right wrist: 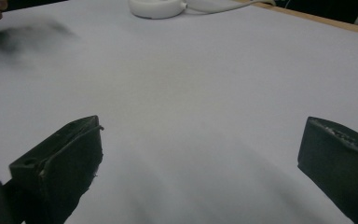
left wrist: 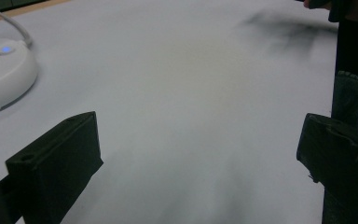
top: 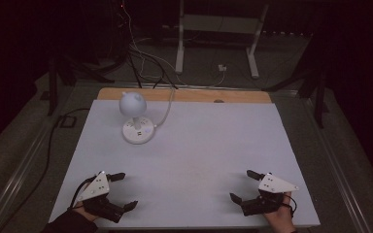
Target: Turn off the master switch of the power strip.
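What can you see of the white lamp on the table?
The white lamp stands upright at the table's far left: a round, glossy plastic-looking base with slots on top and a small blue light, a short stem and a globe-shaped head. A white cable runs from it over the far edge. Neither set of tongs touches it.

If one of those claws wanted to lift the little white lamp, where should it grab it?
Probably the thin neck of the white lamp, between its round head and flat round base, coming in level from the near side. Head and base look too wide for the jaws. The left gripper, open, is nearer; its cord trails behind.
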`<action>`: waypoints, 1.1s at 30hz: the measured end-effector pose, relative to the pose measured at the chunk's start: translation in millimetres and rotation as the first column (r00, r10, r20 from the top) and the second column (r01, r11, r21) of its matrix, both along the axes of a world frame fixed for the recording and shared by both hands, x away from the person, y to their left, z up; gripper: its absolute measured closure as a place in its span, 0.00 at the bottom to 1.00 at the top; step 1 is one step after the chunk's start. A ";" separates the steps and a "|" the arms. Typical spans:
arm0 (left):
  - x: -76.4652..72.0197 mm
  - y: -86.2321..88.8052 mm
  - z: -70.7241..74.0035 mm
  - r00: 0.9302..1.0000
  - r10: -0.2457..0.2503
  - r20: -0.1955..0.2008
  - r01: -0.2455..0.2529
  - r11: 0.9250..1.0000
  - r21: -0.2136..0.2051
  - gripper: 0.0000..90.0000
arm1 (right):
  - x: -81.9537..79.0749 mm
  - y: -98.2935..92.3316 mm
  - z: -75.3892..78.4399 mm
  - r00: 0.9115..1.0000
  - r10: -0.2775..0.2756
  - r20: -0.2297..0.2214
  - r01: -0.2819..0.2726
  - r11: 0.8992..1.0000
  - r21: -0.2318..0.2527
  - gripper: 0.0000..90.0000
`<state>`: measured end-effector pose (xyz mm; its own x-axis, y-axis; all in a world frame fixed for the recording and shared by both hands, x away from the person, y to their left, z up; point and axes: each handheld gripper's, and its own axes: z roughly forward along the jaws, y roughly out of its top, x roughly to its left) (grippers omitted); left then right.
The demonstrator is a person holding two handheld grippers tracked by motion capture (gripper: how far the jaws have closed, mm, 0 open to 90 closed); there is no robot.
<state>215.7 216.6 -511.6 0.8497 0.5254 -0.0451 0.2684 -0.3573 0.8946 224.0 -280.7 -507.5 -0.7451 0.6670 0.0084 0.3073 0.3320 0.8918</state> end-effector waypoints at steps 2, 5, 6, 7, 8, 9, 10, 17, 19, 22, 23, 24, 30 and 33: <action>0.3 -0.1 -0.6 1.000 -0.002 -0.001 0.002 1.000 0.010 0.00 | -0.2 2.1 -0.2 1.000 0.006 0.008 -0.006 1.000 -0.006 0.00; 0.5 -0.5 -0.7 1.000 -0.007 -0.004 0.007 1.000 0.013 0.00 | 0.1 4.0 -0.8 1.000 0.009 0.014 -0.009 1.000 -0.001 0.00; 0.5 -0.5 -0.7 1.000 -0.008 -0.003 0.008 1.000 0.015 0.00 | 0.0 3.9 -1.1 1.000 0.008 0.017 -0.008 1.000 0.003 0.00; 0.3 -0.6 -0.7 1.000 -0.007 -0.004 0.007 1.000 0.018 0.00 | 0.0 3.4 -1.1 1.000 0.008 0.020 -0.008 1.000 0.007 0.00; 0.3 -0.6 -0.7 1.000 -0.007 -0.004 0.007 1.000 0.018 0.00 | 0.1 3.0 -0.9 1.000 0.002 0.025 -0.002 1.000 0.006 0.00; 0.2 -0.7 -1.0 1.000 -0.007 -0.004 0.007 1.000 0.023 0.00 | -0.1 2.5 -0.7 1.000 -0.003 0.029 0.003 1.000 0.006 0.00; 0.2 -0.7 -1.0 1.000 -0.007 -0.004 0.007 1.000 0.023 0.00 | -0.3 2.0 -0.3 0.999 -0.006 0.034 0.006 1.000 0.009 0.00; 0.4 -0.8 -1.6 1.000 -0.015 -0.008 0.015 0.999 0.039 0.00 | 0.9 4.0 -3.0 1.000 0.000 0.019 0.000 1.000 -0.007 0.00; 0.4 -0.9 -1.6 1.000 -0.019 -0.009 0.020 0.999 0.041 0.00 | 1.2 5.1 -3.5 1.000 0.011 0.017 -0.010 1.000 -0.012 0.00; 0.2 -1.5 -1.8 1.000 -0.022 -0.011 0.023 0.999 0.044 0.00 | 1.5 5.5 -4.1 1.000 0.013 0.021 -0.012 1.000 -0.019 0.00; 0.1 -1.9 -1.8 1.000 -0.028 -0.012 0.028 0.999 0.047 0.00 | 1.5 5.5 -4.0 1.000 0.011 0.027 -0.011 1.000 -0.017 0.00; -0.4 -3.1 -2.2 0.999 -0.035 -0.015 0.035 0.998 0.050 0.00 | 1.4 5.6 -3.9 1.000 0.010 0.030 -0.009 1.000 -0.016 0.00; -2.8 -9.3 -1.5 0.997 -0.070 -0.019 0.071 0.995 0.077 0.00 | -0.1 7.8 -2.7 0.999 0.010 0.043 -0.009 1.000 -0.009 0.00; -3.5 -11.3 -0.6 0.996 -0.086 -0.026 0.088 0.993 0.079 0.00 | -0.3 8.8 -2.5 0.999 0.009 0.042 -0.009 1.000 -0.007 0.00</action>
<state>212.2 205.3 -512.1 0.8915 0.4524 -0.0252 0.2528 -0.4504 0.8563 223.6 -272.0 -510.0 -0.7504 0.6603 -0.0281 0.2662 0.3409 0.9016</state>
